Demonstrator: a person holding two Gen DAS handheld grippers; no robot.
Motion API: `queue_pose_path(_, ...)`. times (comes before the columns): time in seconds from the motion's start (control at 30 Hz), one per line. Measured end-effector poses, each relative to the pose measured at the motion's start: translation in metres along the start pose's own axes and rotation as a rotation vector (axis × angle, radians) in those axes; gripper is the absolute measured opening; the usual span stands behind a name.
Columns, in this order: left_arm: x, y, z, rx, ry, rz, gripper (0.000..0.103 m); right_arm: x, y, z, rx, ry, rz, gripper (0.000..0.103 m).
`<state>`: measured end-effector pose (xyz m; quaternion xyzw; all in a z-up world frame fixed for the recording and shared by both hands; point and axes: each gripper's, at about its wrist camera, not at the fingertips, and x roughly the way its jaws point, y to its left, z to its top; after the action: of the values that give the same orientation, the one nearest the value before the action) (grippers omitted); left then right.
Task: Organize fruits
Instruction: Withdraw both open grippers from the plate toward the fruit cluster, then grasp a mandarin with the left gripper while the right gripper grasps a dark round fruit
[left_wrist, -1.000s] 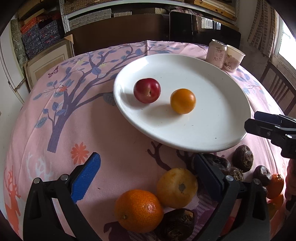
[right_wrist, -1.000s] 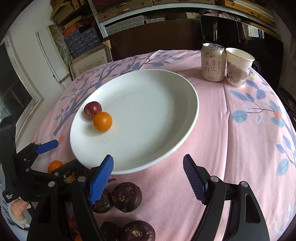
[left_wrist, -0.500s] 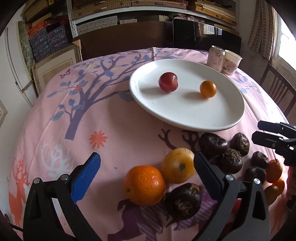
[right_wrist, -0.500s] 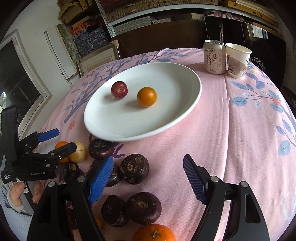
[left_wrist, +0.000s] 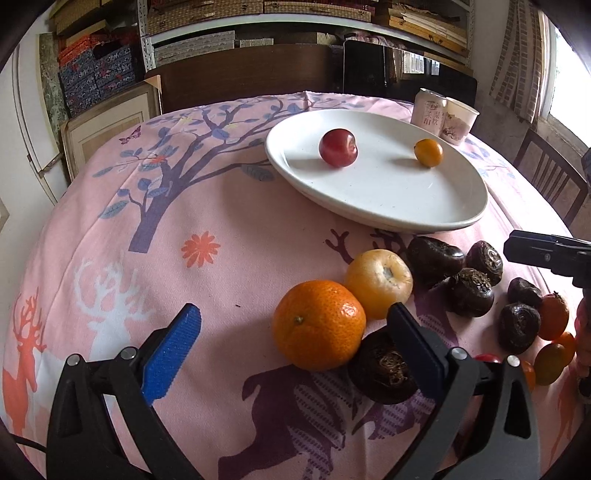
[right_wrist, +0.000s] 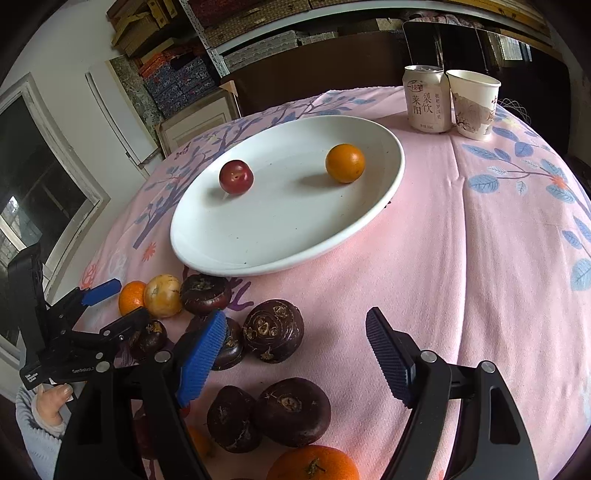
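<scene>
Left wrist view: a wide, shallow white ceramic plate (left_wrist: 376, 206) sits on a round table under a pink cloth printed with trees and deer (left_wrist: 207, 206), holding just two fruits, a round red plum (left_wrist: 338, 147) on its left half and a small round orange fruit (left_wrist: 428, 152) well apart to the right. Behind the plate's far right rim stand a pale drink can with Chinese lettering (left_wrist: 428, 110) and a white paper cup (left_wrist: 458, 122), touching side by side; what either contains cannot be told. The rest of the fruit lies loose on the cloth in front of the plate: a large mandarin orange (left_wrist: 318, 325) touching a smooth yellow-orange round fruit (left_wrist: 379, 282), a cluster of dark brown water chestnuts (left_wrist: 469, 291) to their right, and several small orange-red oval fruits (left_wrist: 553, 315) near the right edge. The left gripper (left_wrist: 291, 332), black-framed with blue ribbed pads, is spread wide and holds nothing; the mandarin lies between its fingers, and its right finger stands in front of one water chestnut (left_wrist: 382, 371), though contact cannot be judged. Right wrist view: the right gripper (right_wrist: 295, 354), likewise spread wide and empty, hovers over the cloth, its left pad in front of the water chestnuts and its right over bare cloth.
</scene>
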<state>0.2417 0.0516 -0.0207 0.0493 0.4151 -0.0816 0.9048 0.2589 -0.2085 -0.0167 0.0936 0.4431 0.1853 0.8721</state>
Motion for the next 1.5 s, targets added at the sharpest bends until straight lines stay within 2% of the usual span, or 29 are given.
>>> queue_pose_path(0.1, 0.0, 0.003, 0.0, -0.001, 0.001, -0.028, 0.097, -0.002, 0.003, -0.001, -0.001, -0.004, 0.021, 0.079)
queue_pose_path(0.17, -0.002, 0.007, 0.0, -0.011, 0.008, -0.07, 0.077, -0.004, 0.003, -0.001, 0.001, -0.008, 0.036, 0.079)
queue_pose_path(0.23, -0.003, 0.013, 0.0, -0.031, 0.013, -0.091, 0.067, -0.006, 0.002, 0.0, 0.007, -0.014, 0.042, 0.079)
queue_pose_path(0.27, -0.002, 0.016, -0.001, -0.041, 0.019, -0.102, 0.066, -0.006, 0.002, 0.0, 0.012, -0.015, 0.042, 0.079)
queue_pose_path(0.33, 0.0, 0.017, -0.002, -0.049, 0.027, -0.118, 0.066, -0.007, 0.0, 0.0, 0.022, -0.013, 0.047, 0.079)
queue_pose_path(0.43, 0.003, 0.011, -0.001, -0.029, 0.021, -0.093, 0.066, -0.008, 0.001, 0.0, 0.024, -0.016, 0.059, 0.079)
queue_pose_path(0.6, 0.011, 0.006, 0.003, -0.021, 0.033, -0.096, 0.066, -0.012, 0.016, -0.002, 0.016, -0.027, 0.113, 0.079)
queue_pose_path(0.73, 0.005, 0.003, 0.007, 0.007, 0.024, -0.079, 0.056, -0.008, 0.039, -0.001, 0.009, -0.012, 0.172, 0.079)
queue_pose_path(0.8, 0.0, 0.006, 0.007, -0.003, 0.017, -0.077, 0.055, 0.002, 0.054, -0.003, -0.015, 0.016, 0.139, 0.078)
queue_pose_path(0.87, -0.003, 0.01, 0.007, -0.022, 0.014, -0.084, 0.053, 0.014, 0.065, -0.003, -0.039, 0.036, 0.095, 0.075)
queue_pose_path(1.0, -0.001, 0.013, 0.007, -0.039, 0.024, -0.112, 0.051, 0.035, 0.077, 0.005, -0.068, 0.07, 0.021, 0.06)
queue_pose_path(1.13, 0.002, 0.011, 0.006, -0.035, 0.036, -0.125, 0.051, 0.047, 0.08, 0.008, -0.086, 0.087, -0.006, 0.043)
queue_pose_path(1.27, 0.013, 0.005, 0.004, -0.023, 0.067, -0.158, 0.052, 0.044, 0.08, 0.005, -0.104, 0.081, 0.019, 0.043)
queue_pose_path(1.33, 0.014, -0.001, 0.003, 0.015, 0.054, -0.126, 0.053, 0.039, 0.081, 0.003, -0.114, 0.066, 0.045, 0.043)
queue_pose_path(1.5, 0.007, 0.002, 0.004, -0.004, 0.017, -0.109, 0.052, 0.024, 0.071, -0.001, -0.097, 0.041, 0.096, 0.043)
